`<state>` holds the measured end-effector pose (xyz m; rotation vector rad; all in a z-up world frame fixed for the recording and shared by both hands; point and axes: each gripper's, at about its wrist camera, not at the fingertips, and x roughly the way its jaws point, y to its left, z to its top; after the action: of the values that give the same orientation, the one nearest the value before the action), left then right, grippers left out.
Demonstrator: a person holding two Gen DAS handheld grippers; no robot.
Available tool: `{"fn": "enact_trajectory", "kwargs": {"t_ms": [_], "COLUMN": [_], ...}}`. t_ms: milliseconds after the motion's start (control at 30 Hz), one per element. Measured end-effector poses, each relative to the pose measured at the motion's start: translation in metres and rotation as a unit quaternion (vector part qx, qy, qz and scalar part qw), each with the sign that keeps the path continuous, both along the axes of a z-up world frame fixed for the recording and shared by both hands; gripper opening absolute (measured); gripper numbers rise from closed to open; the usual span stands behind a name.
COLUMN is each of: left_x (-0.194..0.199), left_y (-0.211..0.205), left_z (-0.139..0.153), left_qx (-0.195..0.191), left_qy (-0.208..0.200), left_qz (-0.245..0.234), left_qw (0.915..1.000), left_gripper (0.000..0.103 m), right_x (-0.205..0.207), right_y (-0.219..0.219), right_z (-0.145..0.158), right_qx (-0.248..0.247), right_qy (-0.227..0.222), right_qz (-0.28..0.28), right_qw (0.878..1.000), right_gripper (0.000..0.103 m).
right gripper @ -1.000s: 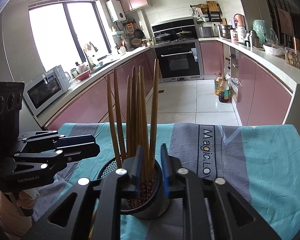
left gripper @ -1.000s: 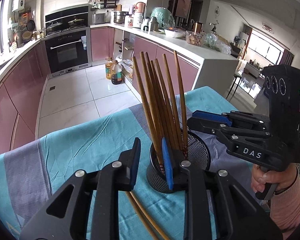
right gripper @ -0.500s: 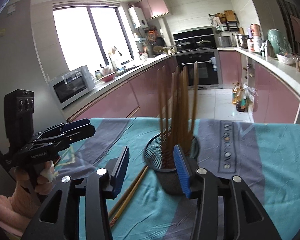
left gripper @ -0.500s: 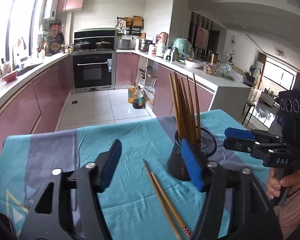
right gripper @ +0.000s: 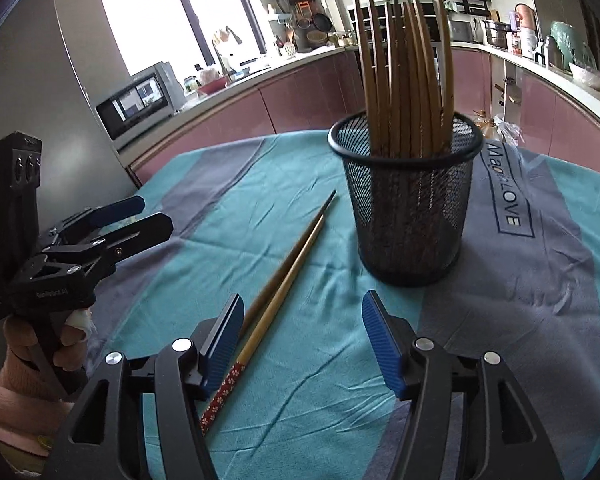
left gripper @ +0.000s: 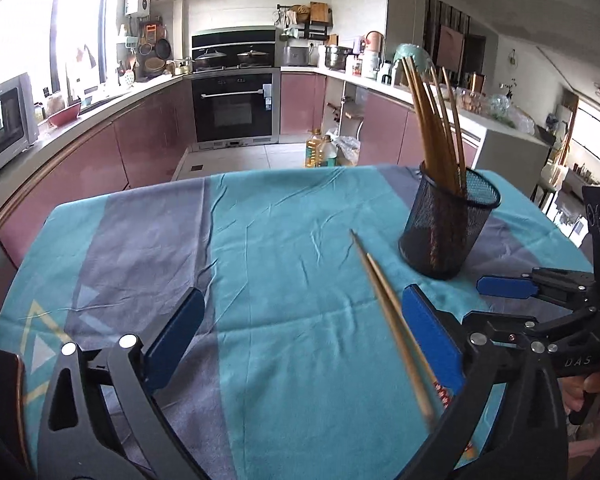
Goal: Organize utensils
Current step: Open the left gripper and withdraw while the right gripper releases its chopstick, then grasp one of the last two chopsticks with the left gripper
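Overall, the desk (right gripper: 284, 392) carries a teal and grey cloth (left gripper: 284, 264) that covers its whole visible top.

Item 1, mesh holder (right gripper: 410, 204): a black wire-mesh cup, standing upright on the cloth. In the right wrist view it sits at about 1 o'clock from the right tool. In the left wrist view it sits at about 1 o'clock from the left tool, well beyond the fingertips.

Item 2, bundled chopsticks (right gripper: 400, 76): a cluster of brown sticks standing inside the mesh holder, fanned slightly outward at their upper ends.

Item 3, left tool (left gripper: 298, 338): jaws spread to full width, having just been opening. Nothing is pressed between the blue pads (left gripper: 430, 338). The loose pair lies just inside the right-hand pad.

Item 4, right tool (right gripper: 302, 338): jaws partly spread, having just been opening. The pads clamp nothing. The loose pair passes just beside the left-hand pad; contact cannot be determined.

Item 5, loose chopsticks (right gripper: 290, 268): two brown sticks lying flat on the cloth, side by side and nearly parallel, at about 9 o'clock from the mesh holder and apart from it. Their tapered tips point toward 1 o'clock in the right wrist view. One near end bears a red floral pattern (right gripper: 220, 396).
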<state>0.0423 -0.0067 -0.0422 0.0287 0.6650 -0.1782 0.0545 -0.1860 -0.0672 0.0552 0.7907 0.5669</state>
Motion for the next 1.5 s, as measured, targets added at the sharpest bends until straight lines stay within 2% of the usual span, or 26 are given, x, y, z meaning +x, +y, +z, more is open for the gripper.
{"fn": "enact_trajectory", "kwargs": {"t_ms": [300, 633, 833, 900, 1200, 1400, 1500], "left_x": [-0.001, 0.003, 0.006, 0.006, 0.008, 0.011, 0.017], "left_y": [-0.007, -0.013, -0.017, -0.020, -0.034, -0.047, -0.052], "left_z": [-0.019, -0.026, -0.031, -0.033, -0.041, -0.050, -0.056], "left_qx": [0.014, 0.021, 0.024, 0.025, 0.033, 0.028, 0.021], "left_qy": [0.024, 0.039, 0.049, 0.051, 0.065, 0.088, 0.104], "left_qz": [0.001, -0.010, -0.018, -0.022, -0.051, -0.084, -0.092], "left_qw": [0.9996, 0.9990, 0.9984, 0.9981, 0.9960, 0.9922, 0.9900], "left_gripper": [0.097, 0.092, 0.089, 0.088, 0.084, 0.073, 0.061], "right_x": [-0.008, -0.005, -0.004, -0.003, 0.002, 0.006, 0.007], "right_y": [0.026, 0.040, 0.042, 0.046, 0.030, 0.023, 0.021], "right_z": [-0.012, -0.020, -0.023, -0.024, -0.025, -0.025, -0.025], "right_qx": [-0.048, -0.078, -0.088, -0.089, -0.059, -0.046, -0.042], "right_qy": [-0.005, 0.002, 0.003, 0.004, 0.023, 0.031, 0.033], "right_qz": [0.006, 0.012, 0.013, 0.014, 0.001, -0.002, -0.004], "right_qw": [0.999, 0.997, 0.996, 0.996, 0.998, 0.998, 0.999], "right_gripper": [0.062, 0.050, 0.048, 0.047, 0.031, 0.028, 0.028]}}
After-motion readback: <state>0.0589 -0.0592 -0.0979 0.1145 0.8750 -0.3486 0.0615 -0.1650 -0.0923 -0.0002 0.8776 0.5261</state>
